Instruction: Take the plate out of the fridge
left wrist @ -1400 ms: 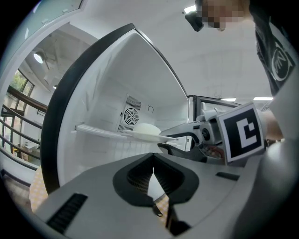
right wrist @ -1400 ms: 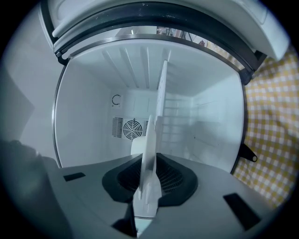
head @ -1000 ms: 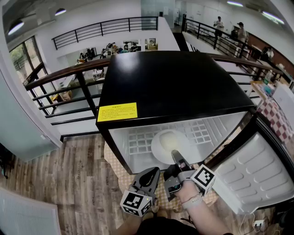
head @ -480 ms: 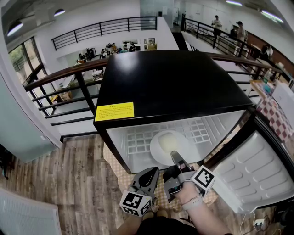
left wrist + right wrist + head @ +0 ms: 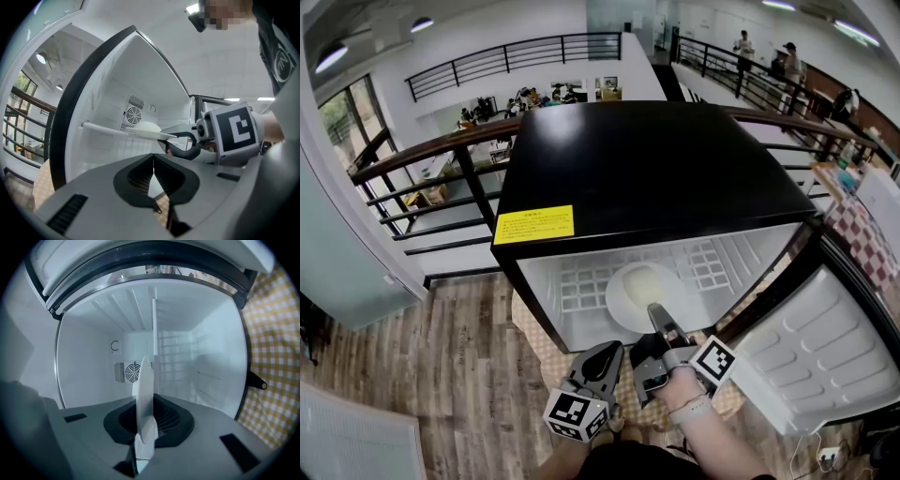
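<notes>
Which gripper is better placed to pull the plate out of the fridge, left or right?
Right. The right gripper is shut on the near rim of the plate inside the fridge, so it probably only needs to draw back. The left gripper hangs outside, jaws together on nothing.

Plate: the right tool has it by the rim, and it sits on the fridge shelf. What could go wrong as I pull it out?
1. The right tool pinches only the near rim of the plate. Once off the shelf, the plate may droop or slip out.
2. The left tool is shut and held low outside the fridge, so nothing would likely catch the plate if it slips.
</notes>
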A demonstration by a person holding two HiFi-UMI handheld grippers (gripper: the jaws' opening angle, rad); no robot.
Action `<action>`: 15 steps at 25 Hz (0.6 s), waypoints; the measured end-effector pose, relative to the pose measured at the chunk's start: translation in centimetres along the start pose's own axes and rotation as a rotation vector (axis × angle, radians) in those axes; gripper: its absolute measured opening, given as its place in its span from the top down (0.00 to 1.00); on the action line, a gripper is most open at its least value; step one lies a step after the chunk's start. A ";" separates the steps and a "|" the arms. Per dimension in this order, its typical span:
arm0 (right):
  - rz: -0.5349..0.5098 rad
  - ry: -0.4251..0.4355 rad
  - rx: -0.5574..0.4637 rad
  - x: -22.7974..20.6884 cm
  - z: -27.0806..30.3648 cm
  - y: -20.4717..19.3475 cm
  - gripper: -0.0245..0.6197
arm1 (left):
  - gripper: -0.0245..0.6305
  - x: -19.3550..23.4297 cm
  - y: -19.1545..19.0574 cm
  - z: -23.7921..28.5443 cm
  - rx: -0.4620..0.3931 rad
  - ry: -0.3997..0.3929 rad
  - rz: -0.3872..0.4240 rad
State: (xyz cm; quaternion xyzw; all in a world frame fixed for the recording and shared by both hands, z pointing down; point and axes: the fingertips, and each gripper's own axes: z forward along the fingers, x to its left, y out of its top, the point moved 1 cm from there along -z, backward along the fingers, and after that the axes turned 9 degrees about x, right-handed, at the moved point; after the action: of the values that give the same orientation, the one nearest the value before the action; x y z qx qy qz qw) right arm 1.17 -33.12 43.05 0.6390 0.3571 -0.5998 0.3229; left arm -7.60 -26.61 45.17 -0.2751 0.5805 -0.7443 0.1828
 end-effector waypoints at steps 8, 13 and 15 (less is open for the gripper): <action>-0.009 0.003 0.012 0.1 -0.3 0.0 0.88 | 0.95 0.2 -0.1 -0.6 0.004 0.007 0.005; -0.004 0.006 0.003 0.1 -1.0 -0.1 0.88 | 0.95 0.0 0.0 -0.9 0.004 -0.004 0.013; 0.006 0.012 -0.003 0.2 -1.4 -0.2 0.88 | 0.95 -0.2 0.0 -1.0 0.006 -0.012 0.015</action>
State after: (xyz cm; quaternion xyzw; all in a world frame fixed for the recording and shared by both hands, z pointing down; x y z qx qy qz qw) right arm 1.71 -31.83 42.96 0.6431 0.3584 -0.5944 0.3236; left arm -8.05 -25.78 45.01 -0.2745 0.5791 -0.7431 0.1927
